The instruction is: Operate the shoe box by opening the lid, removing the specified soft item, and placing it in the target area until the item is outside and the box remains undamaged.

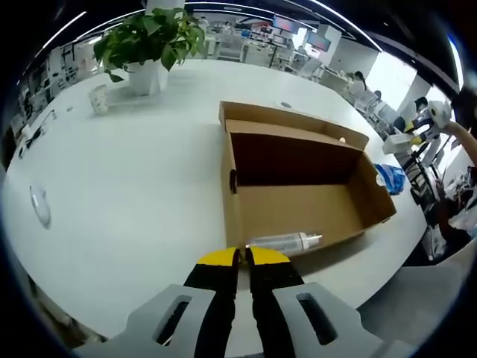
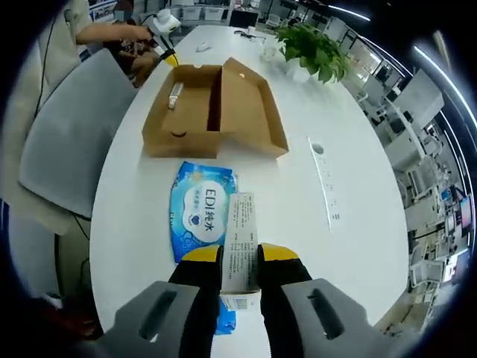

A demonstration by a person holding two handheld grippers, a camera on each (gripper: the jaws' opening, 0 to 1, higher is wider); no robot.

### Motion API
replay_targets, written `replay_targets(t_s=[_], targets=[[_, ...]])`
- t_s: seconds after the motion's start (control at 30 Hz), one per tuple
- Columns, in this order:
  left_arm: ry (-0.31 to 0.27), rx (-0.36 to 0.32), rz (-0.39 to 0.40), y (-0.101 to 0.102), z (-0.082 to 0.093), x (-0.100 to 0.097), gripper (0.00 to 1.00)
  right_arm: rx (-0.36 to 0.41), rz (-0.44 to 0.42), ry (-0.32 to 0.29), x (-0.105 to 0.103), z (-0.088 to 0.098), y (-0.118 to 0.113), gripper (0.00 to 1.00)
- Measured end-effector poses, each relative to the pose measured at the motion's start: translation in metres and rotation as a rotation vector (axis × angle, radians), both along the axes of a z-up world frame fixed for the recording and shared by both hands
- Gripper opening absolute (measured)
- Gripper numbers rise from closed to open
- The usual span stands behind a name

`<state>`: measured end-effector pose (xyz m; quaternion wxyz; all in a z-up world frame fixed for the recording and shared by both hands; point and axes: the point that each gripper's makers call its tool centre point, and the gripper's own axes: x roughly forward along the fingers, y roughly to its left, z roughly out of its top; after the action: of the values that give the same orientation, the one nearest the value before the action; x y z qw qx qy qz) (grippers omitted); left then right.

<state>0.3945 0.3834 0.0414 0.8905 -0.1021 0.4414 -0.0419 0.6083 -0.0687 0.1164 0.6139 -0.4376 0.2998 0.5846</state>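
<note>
The brown cardboard shoe box (image 1: pixel 298 201) stands open on the white table, its lid (image 1: pixel 283 119) folded back. A small clear bottle (image 1: pixel 285 241) lies inside against the near wall. My left gripper (image 1: pixel 241 257) is shut and holds nothing, just short of that wall. In the right gripper view the box (image 2: pixel 190 119) lies ahead with the bottle (image 2: pixel 175 95) in it. A blue wet-wipes pack (image 2: pixel 200 210) lies on the table in front of it. My right gripper (image 2: pixel 240 257) is shut on a white printed slip (image 2: pixel 240 231) over the pack's edge. The blue pack (image 1: pixel 391 179) also peeks past the box's right end.
A potted plant (image 1: pixel 149 41) and a paper cup (image 1: pixel 99 98) stand at the table's far side. A flush socket strip (image 2: pixel 326 186) runs along the table's right. A grey chair (image 2: pixel 67 134) stands at the left edge, where a person's hand (image 2: pixel 123 33) holds the left gripper.
</note>
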Motion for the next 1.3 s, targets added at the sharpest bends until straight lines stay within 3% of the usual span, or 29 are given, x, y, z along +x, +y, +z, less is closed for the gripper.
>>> replay_targets(t_s=[0.63, 1.03, 1.13, 1.23, 1.3], targets=[[0.006, 0.016, -0.001, -0.002, 0.0, 0.001, 0.03, -0.09, -0.034, 0.031, 0.027, -0.054, -0.048, 0.16], [0.012, 0.029, 0.004, -0.003, 0.0, 0.001, 0.03, -0.136, -0.039, 0.048, 0.035, -0.08, -0.069, 0.16], [0.015, 0.036, 0.002, -0.003, 0.0, 0.001, 0.03, -0.121, -0.051, 0.046, 0.038, -0.079, -0.071, 0.16], [0.018, 0.038, 0.002, -0.004, 0.0, 0.002, 0.03, -0.199, -0.016, 0.028, 0.037, -0.087, -0.086, 0.16], [0.02, 0.04, 0.002, -0.004, 0.0, 0.002, 0.03, -0.192, -0.024, 0.032, 0.037, -0.089, -0.087, 0.16]])
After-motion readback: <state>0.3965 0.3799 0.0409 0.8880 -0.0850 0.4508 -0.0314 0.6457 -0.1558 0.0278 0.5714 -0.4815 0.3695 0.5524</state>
